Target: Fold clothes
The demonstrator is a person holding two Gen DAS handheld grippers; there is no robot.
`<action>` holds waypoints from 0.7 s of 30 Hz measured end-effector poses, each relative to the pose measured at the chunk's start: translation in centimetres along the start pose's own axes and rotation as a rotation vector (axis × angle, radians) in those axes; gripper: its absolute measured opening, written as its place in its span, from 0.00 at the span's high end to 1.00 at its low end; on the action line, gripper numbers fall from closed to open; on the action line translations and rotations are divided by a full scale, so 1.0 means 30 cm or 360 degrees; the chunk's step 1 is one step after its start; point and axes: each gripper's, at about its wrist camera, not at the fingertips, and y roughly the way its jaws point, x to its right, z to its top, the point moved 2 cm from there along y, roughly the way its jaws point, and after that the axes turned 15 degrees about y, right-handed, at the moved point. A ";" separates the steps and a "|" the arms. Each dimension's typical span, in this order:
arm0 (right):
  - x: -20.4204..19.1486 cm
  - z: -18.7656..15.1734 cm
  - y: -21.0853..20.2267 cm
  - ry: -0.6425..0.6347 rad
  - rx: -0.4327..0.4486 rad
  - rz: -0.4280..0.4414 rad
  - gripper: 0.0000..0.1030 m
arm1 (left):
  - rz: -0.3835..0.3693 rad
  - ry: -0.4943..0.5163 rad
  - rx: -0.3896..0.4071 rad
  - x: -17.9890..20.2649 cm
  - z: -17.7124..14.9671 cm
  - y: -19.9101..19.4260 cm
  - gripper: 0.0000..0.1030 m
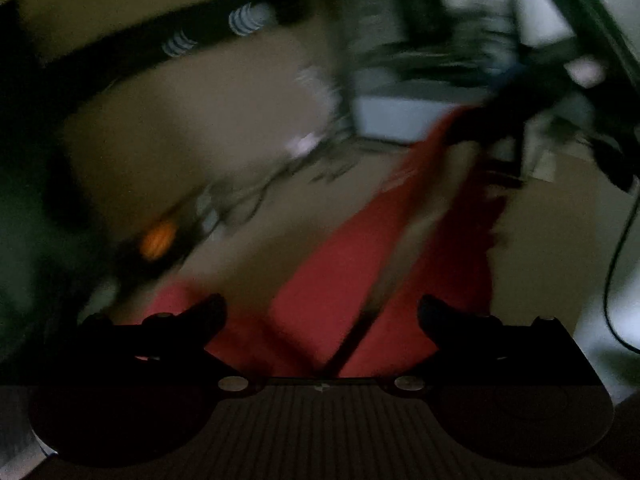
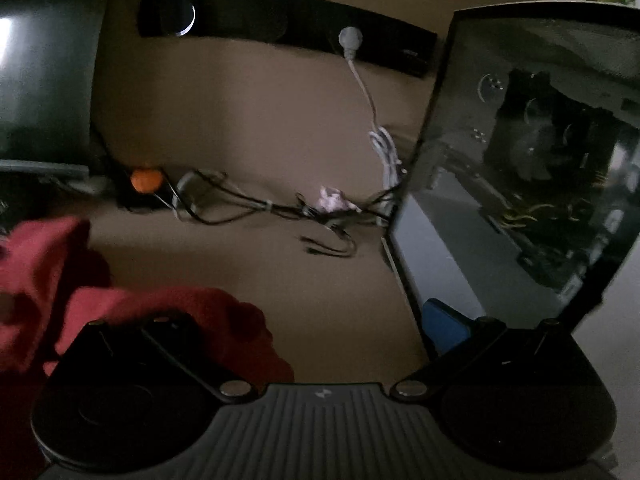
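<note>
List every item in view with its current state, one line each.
Red garment: crumpled on the table, unfolded.
Left gripper: open, empty, over the garment.
Right gripper: open, empty, its left finger at the garment's edge.
White plug: plugged into the power strip.
Cables: tangled on the table.

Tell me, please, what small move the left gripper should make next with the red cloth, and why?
Probably lower the left gripper and close it on the red garment. Its jaws stand wide open with nothing between them, and the cloth lies right ahead, loose and crumpled. The view is blurred, so first slow down.
</note>
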 end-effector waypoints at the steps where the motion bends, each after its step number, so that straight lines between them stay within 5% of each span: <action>1: -0.001 0.009 0.002 0.0001 -0.0005 0.0014 0.00 | -0.0027 0.0072 0.0029 0.025 0.039 0.027 0.00; 5: 0.001 0.006 -0.013 -0.0027 -0.0009 0.0046 0.00 | -0.0095 0.0278 0.0088 0.103 0.136 0.135 0.00; 13: 0.031 -0.022 -0.036 0.0007 -0.0037 0.0075 0.00 | -0.0219 0.0269 0.0046 0.132 0.187 0.280 0.00; 15: 0.041 -0.027 -0.031 0.0029 -0.0042 0.0084 0.00 | -0.0219 0.0253 0.0045 0.132 0.187 0.280 0.08; 17: 0.049 -0.029 -0.027 0.0051 -0.0043 0.0090 0.00 | -0.0210 0.0274 0.0037 0.140 0.188 0.287 0.33; 19: 0.058 -0.026 -0.028 0.0070 -0.0042 0.0110 0.00 | -0.0195 0.0296 0.0028 0.148 0.190 0.298 0.35; 21: 0.071 -0.020 -0.035 0.0095 -0.0040 0.0142 0.00 | -0.0180 0.0303 0.0029 0.146 0.191 0.301 0.49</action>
